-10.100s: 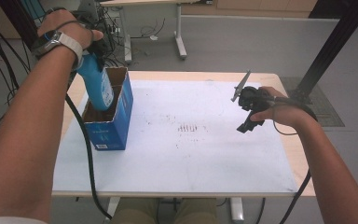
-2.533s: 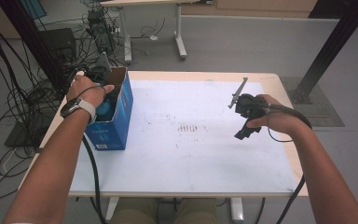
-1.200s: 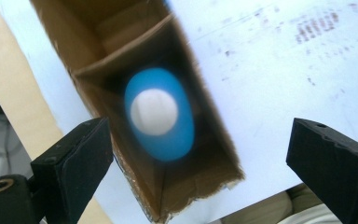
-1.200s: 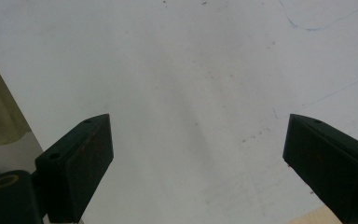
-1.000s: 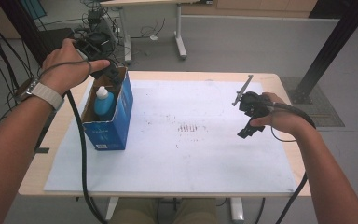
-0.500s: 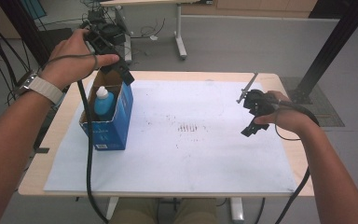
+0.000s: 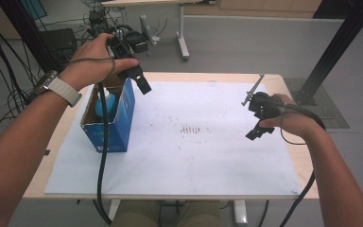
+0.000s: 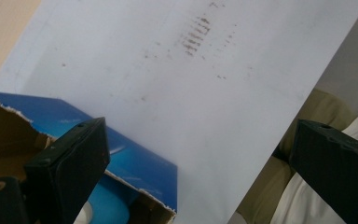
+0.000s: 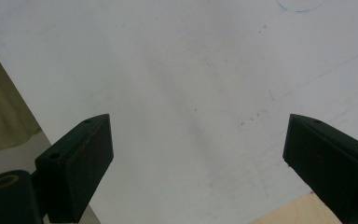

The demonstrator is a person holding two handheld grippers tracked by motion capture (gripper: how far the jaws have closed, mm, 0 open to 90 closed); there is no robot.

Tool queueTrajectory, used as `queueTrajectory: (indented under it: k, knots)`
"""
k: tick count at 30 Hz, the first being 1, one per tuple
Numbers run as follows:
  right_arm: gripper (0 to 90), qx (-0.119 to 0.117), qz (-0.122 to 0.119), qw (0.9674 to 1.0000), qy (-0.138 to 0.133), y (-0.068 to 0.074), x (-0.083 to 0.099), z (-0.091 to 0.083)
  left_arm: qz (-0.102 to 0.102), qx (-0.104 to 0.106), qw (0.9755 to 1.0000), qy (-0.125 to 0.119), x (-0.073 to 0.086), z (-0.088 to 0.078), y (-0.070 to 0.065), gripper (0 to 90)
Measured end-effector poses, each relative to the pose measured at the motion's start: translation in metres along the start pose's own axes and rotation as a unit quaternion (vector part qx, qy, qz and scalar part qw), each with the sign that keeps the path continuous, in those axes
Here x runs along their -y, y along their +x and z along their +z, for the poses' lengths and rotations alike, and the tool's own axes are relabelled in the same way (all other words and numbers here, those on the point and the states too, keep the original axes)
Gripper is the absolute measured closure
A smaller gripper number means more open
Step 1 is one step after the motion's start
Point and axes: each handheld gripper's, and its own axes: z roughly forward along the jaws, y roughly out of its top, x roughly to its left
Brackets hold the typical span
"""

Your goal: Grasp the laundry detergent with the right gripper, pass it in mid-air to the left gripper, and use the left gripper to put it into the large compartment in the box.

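Observation:
An open blue cardboard box [image 7: 118, 124] stands on the left part of the white sheet [image 7: 194, 156]. Upright inside it is a blue bottle with a white cap [image 7: 105, 103]. My left gripper [image 7: 134, 71] hangs open and empty just above the box's far right corner. In the left gripper view the gripper [image 8: 200, 130] has its jaws spread wide, with the box [image 8: 135, 163] and the bottle [image 8: 109, 207] below at the lower left. My right gripper [image 7: 255, 118] hovers open over the sheet's right side. In the right gripper view it [image 9: 198, 121] holds nothing above the bare sheet [image 9: 186, 60].
The wooden table's edge [image 7: 38, 165] frames the sheet. Faint brown marks [image 7: 191, 128] lie at the sheet's middle. Cables trail from both grippers. Beyond the table stand another table's legs [image 7: 182, 33], black equipment [image 7: 61, 40] and a dark post [image 7: 331, 52].
My left gripper has come up out of the box, empty, and moved right over the box's far corner, leaving the bottle inside. The right gripper has barely shifted.

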Motion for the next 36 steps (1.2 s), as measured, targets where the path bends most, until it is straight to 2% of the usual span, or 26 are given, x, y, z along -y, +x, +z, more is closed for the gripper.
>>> queueTrajectory:
  k: [8, 20, 36]
  knots:
    - [8.4, 0.002, 0.002, 1.0, 0.001, 0.001, 0.0, -0.001, 0.036, 0.002, 0.9993, 0.01, -0.007, 0.015, -0.006, 5.4]
    - [8.4, 0.003, 0.005, 1.0, 0.002, 0.001, 0.0, 0.0, 0.087, 0.008, 0.9961, 0.016, -0.015, 0.041, -0.018, 6.2]
    - [8.5, 0.004, 0.004, 1.0, 0.004, 0.001, -0.002, 0.003, 0.106, 0.014, 0.9942, 0.011, -0.01, 0.064, -0.021, 6.4]
